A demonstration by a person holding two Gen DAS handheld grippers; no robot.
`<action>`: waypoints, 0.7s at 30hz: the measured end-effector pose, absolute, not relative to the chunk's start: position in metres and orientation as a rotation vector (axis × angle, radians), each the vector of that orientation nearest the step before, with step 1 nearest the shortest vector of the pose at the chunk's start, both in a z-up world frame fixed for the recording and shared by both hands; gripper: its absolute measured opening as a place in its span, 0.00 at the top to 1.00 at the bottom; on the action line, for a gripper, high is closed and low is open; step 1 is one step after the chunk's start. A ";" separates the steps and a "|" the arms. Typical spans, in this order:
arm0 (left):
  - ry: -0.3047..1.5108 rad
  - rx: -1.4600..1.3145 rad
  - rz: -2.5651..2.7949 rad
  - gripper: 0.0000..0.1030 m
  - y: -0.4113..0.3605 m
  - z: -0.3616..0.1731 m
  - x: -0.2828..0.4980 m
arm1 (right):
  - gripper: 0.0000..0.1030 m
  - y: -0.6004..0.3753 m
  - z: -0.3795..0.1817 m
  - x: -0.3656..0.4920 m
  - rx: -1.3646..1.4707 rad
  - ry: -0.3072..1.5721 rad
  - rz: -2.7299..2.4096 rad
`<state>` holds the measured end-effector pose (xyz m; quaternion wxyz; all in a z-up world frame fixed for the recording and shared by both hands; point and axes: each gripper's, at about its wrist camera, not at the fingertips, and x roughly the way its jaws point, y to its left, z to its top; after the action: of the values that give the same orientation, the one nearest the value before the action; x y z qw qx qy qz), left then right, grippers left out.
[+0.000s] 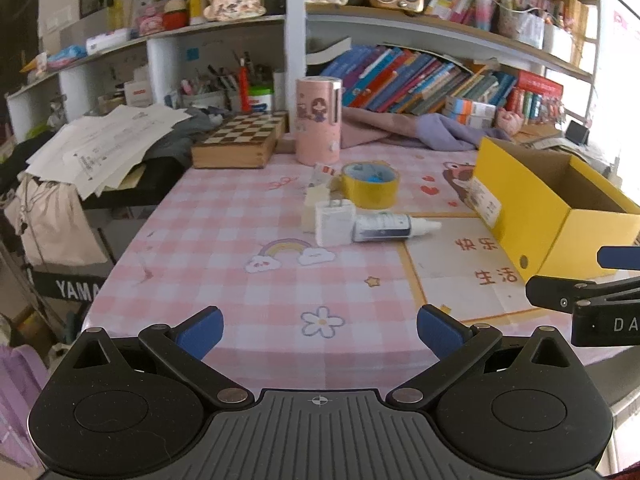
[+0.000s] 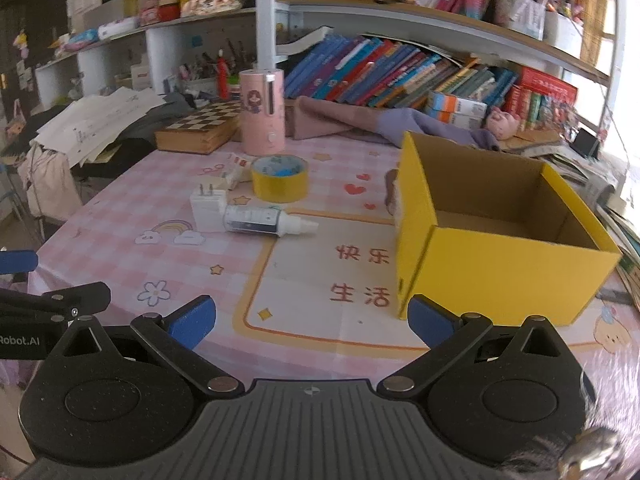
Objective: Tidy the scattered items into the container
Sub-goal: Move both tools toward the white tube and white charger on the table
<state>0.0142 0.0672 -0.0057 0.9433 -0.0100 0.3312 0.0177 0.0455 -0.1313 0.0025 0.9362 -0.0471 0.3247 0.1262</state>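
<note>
A yellow cardboard box (image 2: 500, 256) stands open and empty at the table's right; it also shows in the left wrist view (image 1: 560, 216). Scattered mid-table lie a white plug charger (image 1: 334, 222) (image 2: 206, 208), a small spray bottle (image 1: 394, 227) (image 2: 266, 221), a yellow tape roll (image 1: 370, 184) (image 2: 280, 178) and a small white tube (image 2: 236, 172). My left gripper (image 1: 320, 332) is open and empty over the near table edge. My right gripper (image 2: 312, 322) is open and empty, just left of the box's near corner.
A pink cylinder (image 1: 318, 120) and a chessboard box (image 1: 240, 140) stand behind the items. Papers (image 1: 104, 144) pile at the left, purple cloth (image 2: 360, 120) and book shelves at the back. The pink checked tablecloth (image 1: 224, 216) covers the table.
</note>
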 end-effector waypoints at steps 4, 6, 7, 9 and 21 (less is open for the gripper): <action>0.680 -0.002 0.062 0.00 0.070 -0.009 0.019 | 0.00 -0.123 0.000 0.054 -0.105 0.666 0.283; 0.681 0.001 0.070 0.00 0.072 -0.010 0.022 | 0.00 -0.119 -0.002 0.059 -0.107 0.671 0.298; 0.683 0.000 0.074 0.00 0.074 -0.011 0.025 | 0.00 -0.118 -0.003 0.062 -0.108 0.673 0.306; 0.685 0.003 0.083 0.00 0.075 -0.012 0.030 | 0.00 -0.115 -0.004 0.068 -0.108 0.674 0.321; 0.662 -0.005 0.044 0.00 0.080 -0.015 0.076 | 0.00 -0.098 -0.010 0.126 -0.137 0.678 0.354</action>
<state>0.0756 0.0805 -0.0154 0.9454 -0.0027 0.3251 0.0214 0.1258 -0.0976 -0.0095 0.9255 -0.0669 0.3303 0.1726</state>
